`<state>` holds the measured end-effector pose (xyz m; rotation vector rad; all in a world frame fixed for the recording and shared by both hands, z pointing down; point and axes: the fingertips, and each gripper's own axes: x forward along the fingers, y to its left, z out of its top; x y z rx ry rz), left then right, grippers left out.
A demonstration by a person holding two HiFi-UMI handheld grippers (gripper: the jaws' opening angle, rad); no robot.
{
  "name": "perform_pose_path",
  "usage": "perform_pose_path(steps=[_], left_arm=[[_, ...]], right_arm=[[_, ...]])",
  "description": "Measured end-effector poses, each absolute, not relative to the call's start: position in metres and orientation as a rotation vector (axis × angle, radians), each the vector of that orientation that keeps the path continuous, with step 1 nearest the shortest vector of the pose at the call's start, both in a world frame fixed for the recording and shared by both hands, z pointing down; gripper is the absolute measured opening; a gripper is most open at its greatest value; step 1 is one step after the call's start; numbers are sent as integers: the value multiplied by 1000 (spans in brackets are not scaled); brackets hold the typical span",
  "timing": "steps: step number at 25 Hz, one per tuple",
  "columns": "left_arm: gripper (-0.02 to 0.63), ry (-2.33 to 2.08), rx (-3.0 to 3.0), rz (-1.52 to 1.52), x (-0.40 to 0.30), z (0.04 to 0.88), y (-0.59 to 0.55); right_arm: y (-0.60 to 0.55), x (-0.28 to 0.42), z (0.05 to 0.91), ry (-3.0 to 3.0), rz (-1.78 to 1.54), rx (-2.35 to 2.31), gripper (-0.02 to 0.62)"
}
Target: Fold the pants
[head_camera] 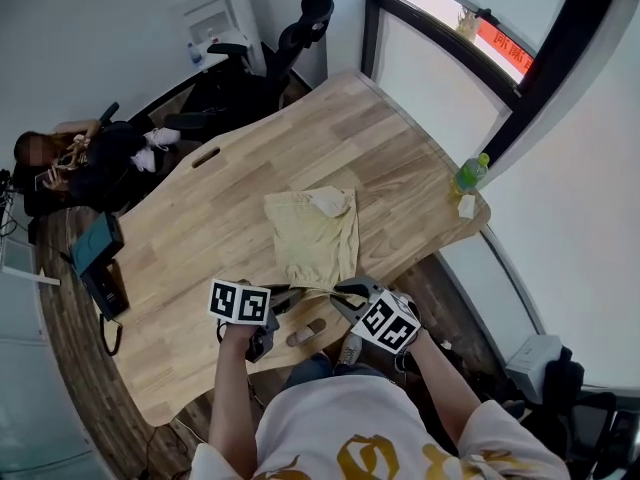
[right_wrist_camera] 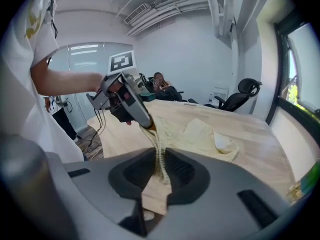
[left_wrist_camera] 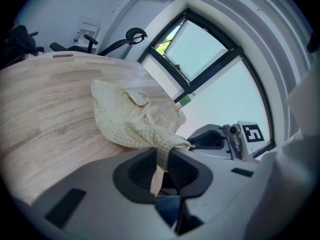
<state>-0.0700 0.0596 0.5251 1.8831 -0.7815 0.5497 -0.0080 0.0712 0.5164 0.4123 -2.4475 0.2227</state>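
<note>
The pale yellow pants (head_camera: 312, 230) lie partly folded on the wooden table (head_camera: 200, 228), with a white inner pocket showing at their far end. Their near hem is lifted off the table edge. My left gripper (head_camera: 288, 298) is shut on the hem's left corner, and in the left gripper view the cloth (left_wrist_camera: 135, 126) bunches into the jaws (left_wrist_camera: 162, 165). My right gripper (head_camera: 342, 294) is shut on the hem close beside it. In the right gripper view a thin fold of the pants (right_wrist_camera: 200, 136) runs down between the jaws (right_wrist_camera: 159, 170), with the left gripper (right_wrist_camera: 127, 104) just ahead.
A green bottle (head_camera: 470, 173) and a crumpled white tissue (head_camera: 466, 206) sit at the table's right corner. A dark desk phone (head_camera: 98, 256) lies at the left edge. Office chairs (head_camera: 255, 68) and a seated person (head_camera: 75, 163) are beyond the table. Windows line the right.
</note>
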Motion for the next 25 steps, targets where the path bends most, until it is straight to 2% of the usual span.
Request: perform_pose_path(steps=[12,25], left_arm=[[64,-845,1915,523,-71,508,51],[64,-813,1894,526,-82,514,-12]], right_arm=[[58,-6,496,-2479,175,455,57],[-9,-18,502,-2429,172,485,55]])
